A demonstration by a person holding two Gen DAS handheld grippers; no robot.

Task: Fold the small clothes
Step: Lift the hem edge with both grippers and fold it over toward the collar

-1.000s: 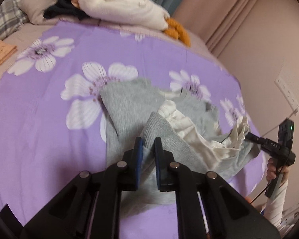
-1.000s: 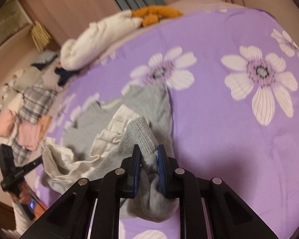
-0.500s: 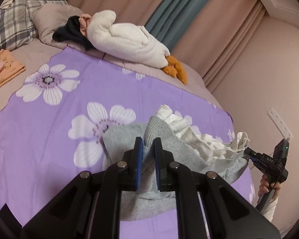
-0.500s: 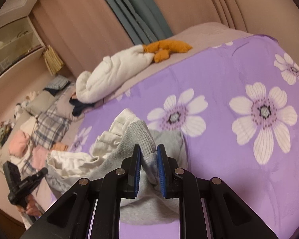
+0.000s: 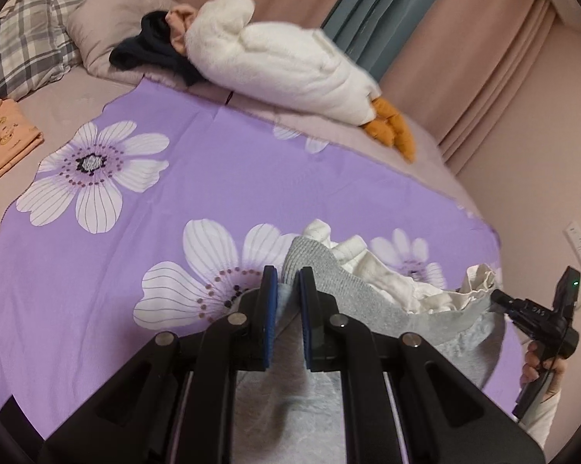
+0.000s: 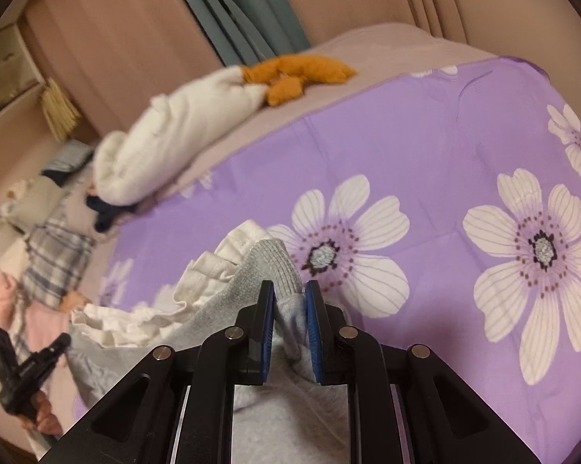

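Note:
A small grey garment [image 5: 340, 290] with a white ruffled trim [image 5: 391, 282] hangs lifted above the purple flowered sheet [image 5: 174, 208]. My left gripper [image 5: 287, 282] is shut on its ribbed grey edge. My right gripper [image 6: 289, 297] is shut on the other ribbed edge [image 6: 275, 266] of the same garment; the white ruffle [image 6: 213, 270] drapes to its left. Each gripper shows in the other's view: the right one [image 5: 538, 317] at far right, the left one [image 6: 23, 363] at lower left. The garment sags between them.
A white plush goose [image 5: 282, 62] with orange feet lies at the bed's far side by the curtains. A plaid pillow [image 5: 23, 46] and folded orange and pink clothes [image 5: 4, 139] lie at left. A wall [image 5: 542, 154] stands close on the right.
Both grippers have risen and tilted up with the garment; it has come off the sheet and now hangs stretched between them.

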